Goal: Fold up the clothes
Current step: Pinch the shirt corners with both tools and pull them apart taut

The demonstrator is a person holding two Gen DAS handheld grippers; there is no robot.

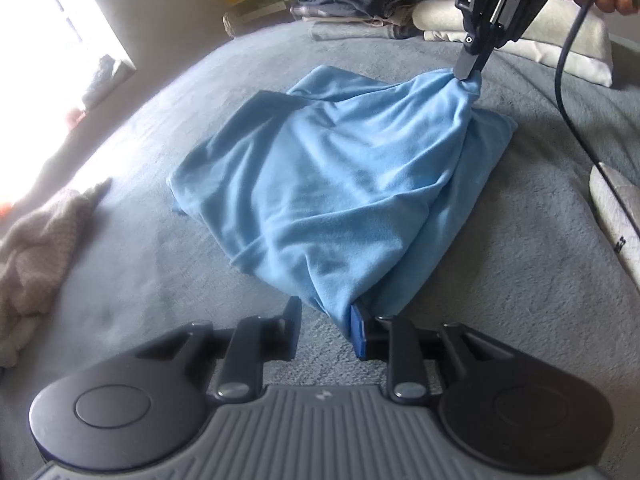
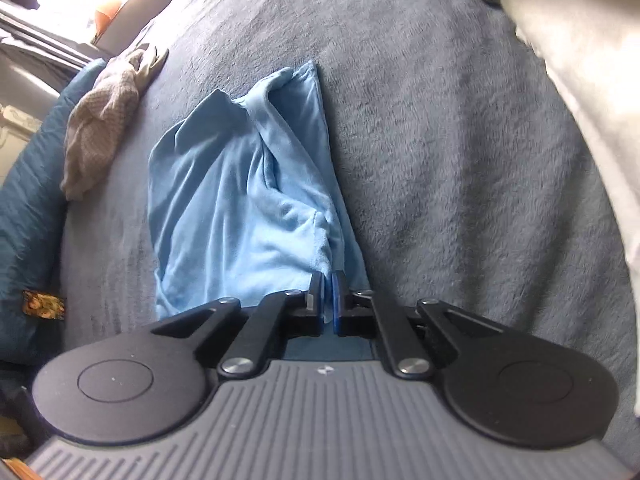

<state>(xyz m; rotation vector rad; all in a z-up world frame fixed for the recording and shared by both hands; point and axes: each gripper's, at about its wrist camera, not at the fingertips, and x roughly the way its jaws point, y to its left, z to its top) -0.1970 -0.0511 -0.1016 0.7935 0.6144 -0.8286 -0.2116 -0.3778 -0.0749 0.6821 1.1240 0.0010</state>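
We judged a fold starting: right gripper (image 2: 327,304) clamped the crumpled light-blue jersey garment's (image 1: 340,184) far corner, left gripper (image 1: 326,330) partly open, cloth against one pad, needing its own pinch next.

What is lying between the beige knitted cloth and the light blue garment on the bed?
Nothing: between the beige knitted cloth and the light blue garment only the bare grey blanket shows, in both wrist views.

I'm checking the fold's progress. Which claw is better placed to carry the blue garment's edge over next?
Right. The right claw is already shut on the blue garment; the left claw is open with cloth only beside one finger.
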